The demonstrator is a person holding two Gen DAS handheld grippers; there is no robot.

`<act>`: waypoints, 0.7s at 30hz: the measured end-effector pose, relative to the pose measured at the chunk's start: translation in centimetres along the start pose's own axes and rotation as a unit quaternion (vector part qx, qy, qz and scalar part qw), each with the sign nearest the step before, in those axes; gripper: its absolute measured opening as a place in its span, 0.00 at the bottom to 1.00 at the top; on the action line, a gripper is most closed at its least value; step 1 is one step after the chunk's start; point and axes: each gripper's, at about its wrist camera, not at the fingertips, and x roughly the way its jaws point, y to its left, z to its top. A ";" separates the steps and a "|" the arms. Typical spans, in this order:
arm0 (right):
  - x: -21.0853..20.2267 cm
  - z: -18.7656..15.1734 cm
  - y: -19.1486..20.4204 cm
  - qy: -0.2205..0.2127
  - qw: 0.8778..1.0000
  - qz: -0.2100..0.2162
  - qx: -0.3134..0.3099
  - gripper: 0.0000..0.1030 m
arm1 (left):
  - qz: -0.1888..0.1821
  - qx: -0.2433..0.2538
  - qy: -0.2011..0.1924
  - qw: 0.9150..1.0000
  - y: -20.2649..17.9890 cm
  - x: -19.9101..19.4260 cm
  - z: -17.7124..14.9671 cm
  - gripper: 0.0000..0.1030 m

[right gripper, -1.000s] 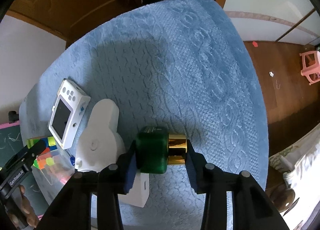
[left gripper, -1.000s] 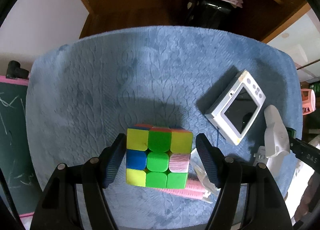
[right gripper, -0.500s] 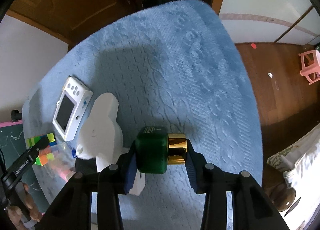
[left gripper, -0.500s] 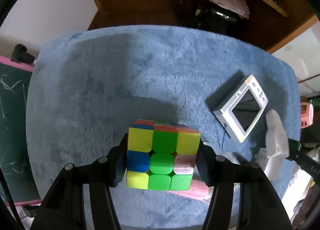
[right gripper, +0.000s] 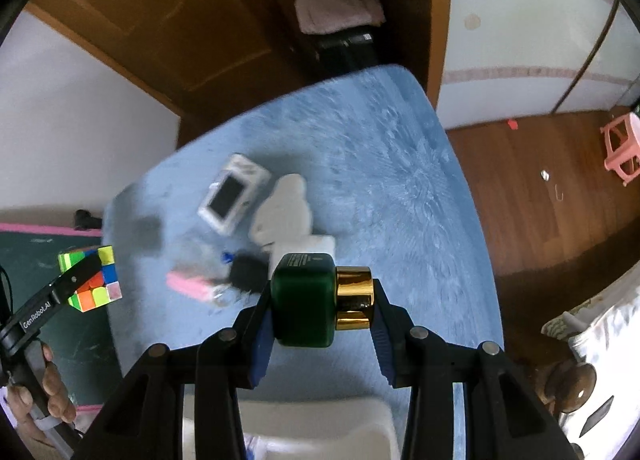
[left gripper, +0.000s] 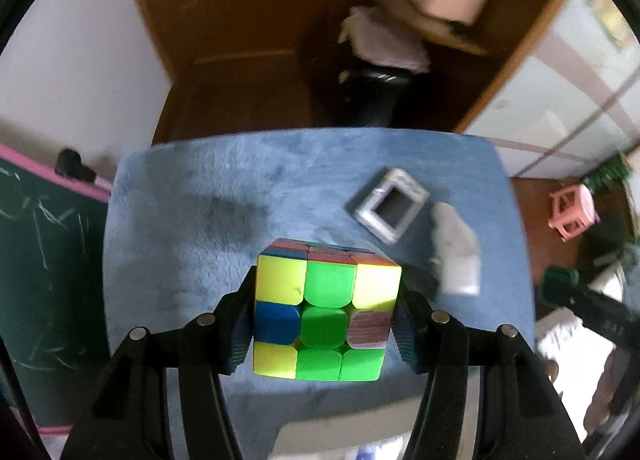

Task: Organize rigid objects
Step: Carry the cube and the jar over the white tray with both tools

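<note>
Puzzle cube (left gripper: 326, 318): clamped on both sides by left gripper (left gripper: 325, 324), held above the blue-covered bench (left gripper: 180, 244). Green bottle (right gripper: 304, 300) with gold cap (right gripper: 354, 298): lying sideways, pinched end to end in right gripper (right gripper: 320, 306), also above the bench. On the bench beyond: white handheld device (right gripper: 232, 198), white figure-shaped item (right gripper: 286, 208) beside it, pink bar (right gripper: 188, 286).

Camera (right gripper: 233, 199) lies on the blanket (right gripper: 400, 188), figurine (right gripper: 286, 210) just right; pouch (right gripper: 246, 274) nearer.
</note>
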 end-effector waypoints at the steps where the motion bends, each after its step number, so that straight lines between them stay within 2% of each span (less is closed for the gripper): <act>1: -1.0 -0.7 0.3 -0.008 1.000 0.002 -0.005 0.41 | -0.006 0.009 -0.006 1.000 -0.4 -1.3 -0.6 0.60; 7: -7.8 -6.4 2.2 -0.059 0.998 0.031 -0.019 0.41 | -0.068 0.078 -0.041 0.994 -3.1 -8.0 -5.2 0.60; 13: -10.9 -13.0 3.9 -0.088 0.995 0.018 -0.049 0.42 | -0.130 0.155 -0.049 0.978 -5.9 -10.9 -11.3 0.60; 16: -10.2 -15.6 3.7 -0.082 0.995 0.006 -0.053 0.42 | -0.151 0.214 -0.030 0.965 -7.5 -10.2 -14.5 0.60; 17: -10.0 -16.4 3.7 -0.080 0.995 0.001 -0.053 0.42 | -0.157 0.240 -0.022 0.958 -8.1 -9.7 -15.8 0.60; 21: -7.1 -19.5 3.0 -0.051 0.997 -0.023 -0.055 0.42 | -0.162 0.301 0.008 0.940 -9.4 -7.4 -19.5 0.60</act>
